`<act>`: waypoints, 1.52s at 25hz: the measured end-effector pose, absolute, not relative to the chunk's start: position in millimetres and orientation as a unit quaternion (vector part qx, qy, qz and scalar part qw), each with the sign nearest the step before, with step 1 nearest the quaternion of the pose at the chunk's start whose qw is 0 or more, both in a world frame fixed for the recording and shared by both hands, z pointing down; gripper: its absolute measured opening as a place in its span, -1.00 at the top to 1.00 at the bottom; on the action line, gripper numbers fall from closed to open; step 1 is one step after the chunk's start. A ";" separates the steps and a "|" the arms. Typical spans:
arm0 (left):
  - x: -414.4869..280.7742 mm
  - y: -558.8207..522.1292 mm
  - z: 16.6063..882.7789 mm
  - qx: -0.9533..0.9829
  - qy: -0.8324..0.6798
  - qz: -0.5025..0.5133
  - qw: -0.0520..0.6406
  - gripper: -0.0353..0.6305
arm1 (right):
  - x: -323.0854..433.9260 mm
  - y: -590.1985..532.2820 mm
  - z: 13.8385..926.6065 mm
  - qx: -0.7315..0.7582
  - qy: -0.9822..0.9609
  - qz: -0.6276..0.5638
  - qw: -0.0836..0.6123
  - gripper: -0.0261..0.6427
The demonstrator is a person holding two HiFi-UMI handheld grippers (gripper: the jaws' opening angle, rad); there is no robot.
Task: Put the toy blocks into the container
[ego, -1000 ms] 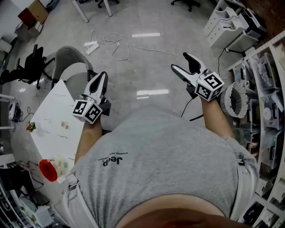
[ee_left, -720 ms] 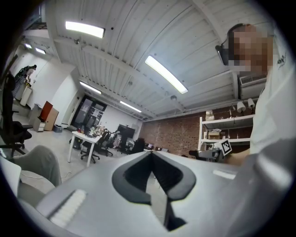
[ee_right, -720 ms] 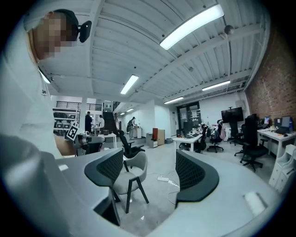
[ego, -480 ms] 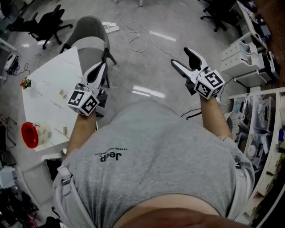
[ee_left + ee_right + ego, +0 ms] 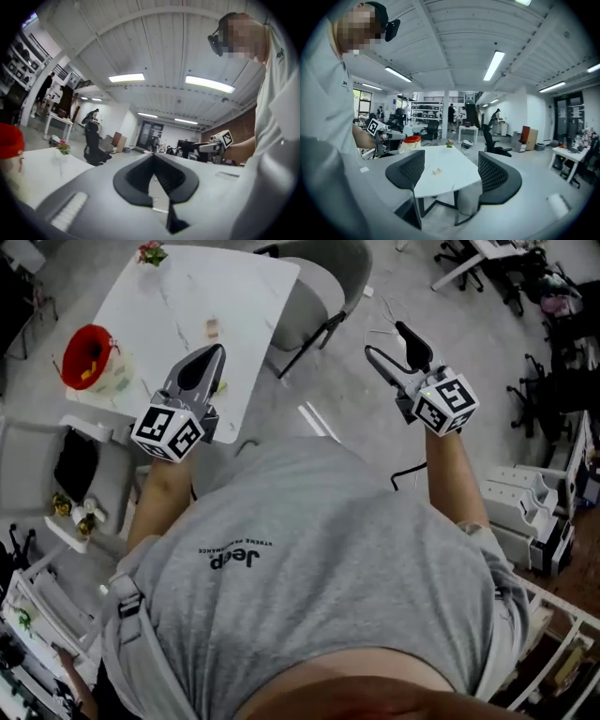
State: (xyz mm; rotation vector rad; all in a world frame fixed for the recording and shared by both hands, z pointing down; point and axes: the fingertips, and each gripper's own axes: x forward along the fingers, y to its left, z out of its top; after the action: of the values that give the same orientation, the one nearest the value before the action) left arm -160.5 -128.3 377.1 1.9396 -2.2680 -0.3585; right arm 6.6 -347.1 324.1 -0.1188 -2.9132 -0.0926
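Note:
A white table (image 5: 178, 306) stands ahead on the left. On it sits the red container (image 5: 86, 355), next to a clear bag. Small pale toy blocks (image 5: 213, 329) lie near the table's middle, and one toy block (image 5: 436, 171) shows in the right gripper view. My left gripper (image 5: 215, 354) hovers over the table's near edge, jaws together, nothing in them. My right gripper (image 5: 386, 340) is held over the floor right of the table, jaws wide apart and empty. In the right gripper view the red container (image 5: 412, 138) stands just beyond the left gripper (image 5: 389, 136).
A grey chair (image 5: 319, 277) is pushed against the table's far right side. A small potted plant (image 5: 150, 253) stands at the table's far corner. White drawer units (image 5: 530, 512) and shelving line the right. Black office chairs (image 5: 553, 296) stand further off.
The person has turned: the table swung from the far left to ahead. Both grippers came round with it, the left now over the table's edge. Neither pair of jaws changed.

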 end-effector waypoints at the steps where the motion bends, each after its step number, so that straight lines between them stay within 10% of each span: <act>1: -175.8 -109.8 382.9 0.629 -0.765 -0.119 0.069 0.75 | -18.3 -334.5 329.0 -0.061 -0.991 -0.035 0.116 -0.08; 11: -254.3 40.4 457.3 0.505 -0.849 -0.114 0.110 0.75 | -192.6 -166.1 465.2 -0.291 -0.924 -0.068 0.237 -0.08; 28: -279.0 112.6 531.7 0.460 -0.858 -0.139 0.181 0.75 | -207.9 -69.1 709.5 -0.466 -0.722 -0.260 0.440 -0.08; 29: -280.0 114.9 535.0 0.459 -0.858 -0.140 0.184 0.75 | -205.1 -69.9 718.1 -0.471 -0.711 -0.269 0.447 -0.06; 31: -282.6 117.9 539.7 0.458 -0.857 -0.143 0.188 0.75 | -200.9 -71.4 728.9 -0.477 -0.696 -0.287 0.453 0.71; 38: -295.5 118.7 534.3 0.460 -0.857 -0.150 0.179 0.75 | -241.9 -42.9 664.8 -0.477 -0.744 -0.248 0.396 0.71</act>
State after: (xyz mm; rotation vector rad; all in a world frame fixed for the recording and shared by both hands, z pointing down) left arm -295.5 118.7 534.3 1.3001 -2.4225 -0.4253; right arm -241.9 -42.9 664.8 -1.2090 -1.8864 -0.6292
